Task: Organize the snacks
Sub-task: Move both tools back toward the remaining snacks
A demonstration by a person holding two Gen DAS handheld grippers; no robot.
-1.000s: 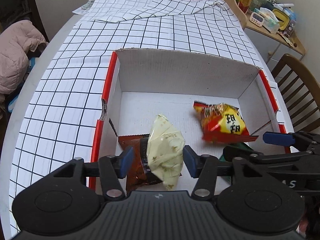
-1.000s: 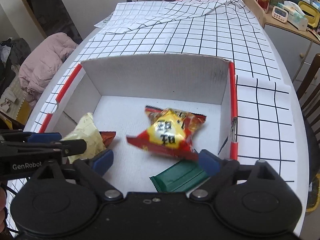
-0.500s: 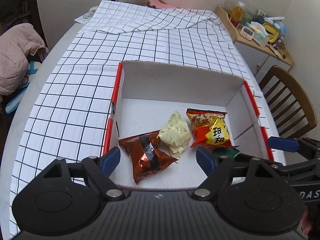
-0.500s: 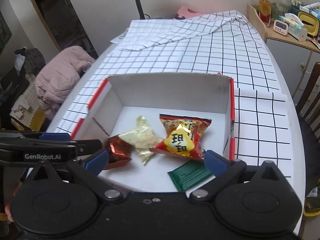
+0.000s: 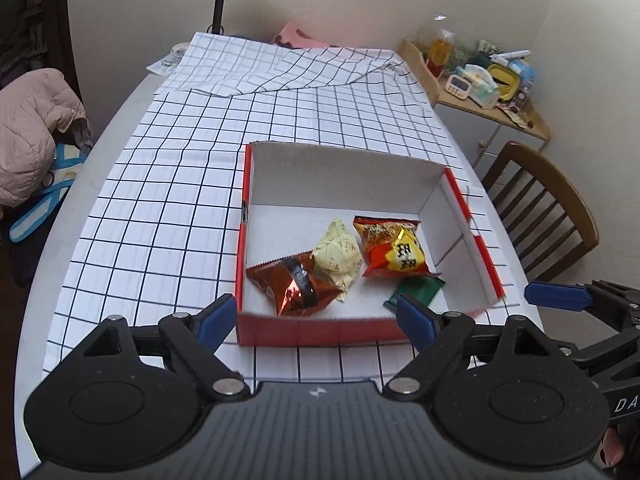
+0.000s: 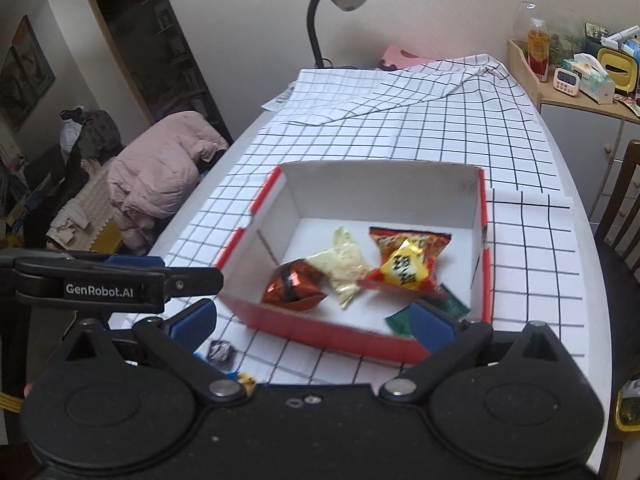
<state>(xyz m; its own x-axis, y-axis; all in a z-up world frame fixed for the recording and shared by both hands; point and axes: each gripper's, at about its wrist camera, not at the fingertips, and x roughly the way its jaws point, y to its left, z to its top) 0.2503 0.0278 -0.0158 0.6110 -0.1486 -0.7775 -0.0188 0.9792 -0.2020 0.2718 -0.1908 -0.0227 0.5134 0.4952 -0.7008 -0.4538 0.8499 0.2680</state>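
Checked tablecloth (image 5: 168,216) — four crinkly snack packets (image 5: 340,256)

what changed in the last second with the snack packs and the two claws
The left claw let go of the pale yellow pack, which now lies in the box on the copper pack. The right claw released the red and yellow pack, now resting beside it. Both claws, open, pulled back out of the box toward its near wall. The green pack and the box stayed put.
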